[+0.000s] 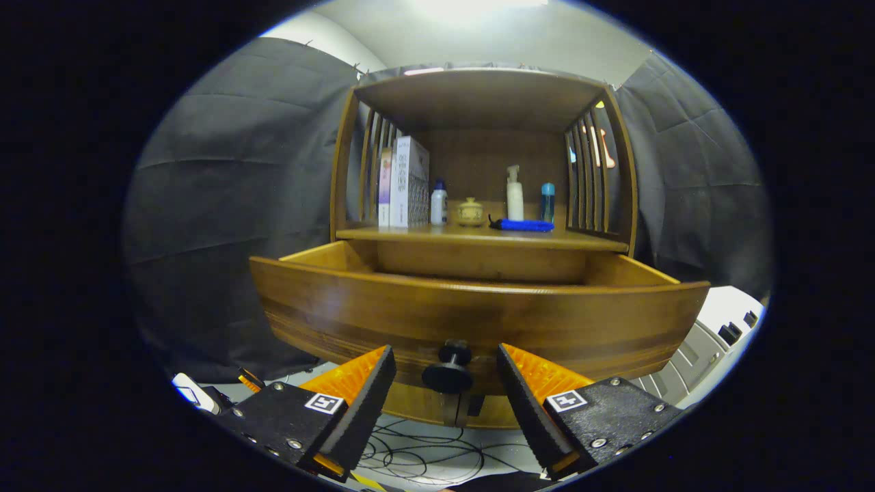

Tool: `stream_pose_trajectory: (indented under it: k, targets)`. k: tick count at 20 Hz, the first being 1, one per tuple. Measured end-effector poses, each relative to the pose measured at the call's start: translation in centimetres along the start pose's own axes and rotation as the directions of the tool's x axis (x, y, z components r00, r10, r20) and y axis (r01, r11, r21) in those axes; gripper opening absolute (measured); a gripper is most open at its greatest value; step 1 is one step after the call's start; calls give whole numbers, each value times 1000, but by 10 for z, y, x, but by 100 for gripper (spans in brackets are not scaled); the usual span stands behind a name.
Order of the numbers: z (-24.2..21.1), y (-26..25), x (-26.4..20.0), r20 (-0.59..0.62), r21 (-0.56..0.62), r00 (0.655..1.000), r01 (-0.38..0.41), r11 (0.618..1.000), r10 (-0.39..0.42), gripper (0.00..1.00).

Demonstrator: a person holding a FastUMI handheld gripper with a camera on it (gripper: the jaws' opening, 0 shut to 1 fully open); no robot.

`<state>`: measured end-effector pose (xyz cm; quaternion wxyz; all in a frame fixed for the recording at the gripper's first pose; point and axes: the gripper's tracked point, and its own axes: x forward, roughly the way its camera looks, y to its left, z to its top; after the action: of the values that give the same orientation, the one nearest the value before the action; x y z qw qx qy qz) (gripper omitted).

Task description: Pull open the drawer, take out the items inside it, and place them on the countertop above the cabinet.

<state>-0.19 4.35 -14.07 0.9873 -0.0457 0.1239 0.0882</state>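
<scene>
A wooden cabinet's drawer [478, 321] stands pulled out toward me, its curved front just beyond the fingers. Its black knob [449, 369] sits between the two fingertips with a gap on each side. My gripper [446, 372] is open, the black pads and orange fingers [369, 383] flanking the knob without touching it. The drawer's inside is hidden behind its front panel. Above it the countertop [424, 234] carries a blue folded item [525, 225], white boxes [408, 182], a white bottle [439, 203], a small jar [470, 212], a pump bottle [515, 193] and a blue bottle [547, 201].
Slatted side walls and a top panel enclose the countertop shelf. Black cables [424, 458] lie on the pale floor under the drawer. A white appliance [718, 342] stands to the right of the cabinet.
</scene>
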Motion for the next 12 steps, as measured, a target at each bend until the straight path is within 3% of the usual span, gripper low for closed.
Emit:
stream_pose_trajectory:
  k: [5, 12]
  targets:
    - [51, 0, -12, 125, -24, 992, -24, 999, 27, 93]
    - [78, -22, 26, 66, 7, 998, 9, 1000, -9, 93]
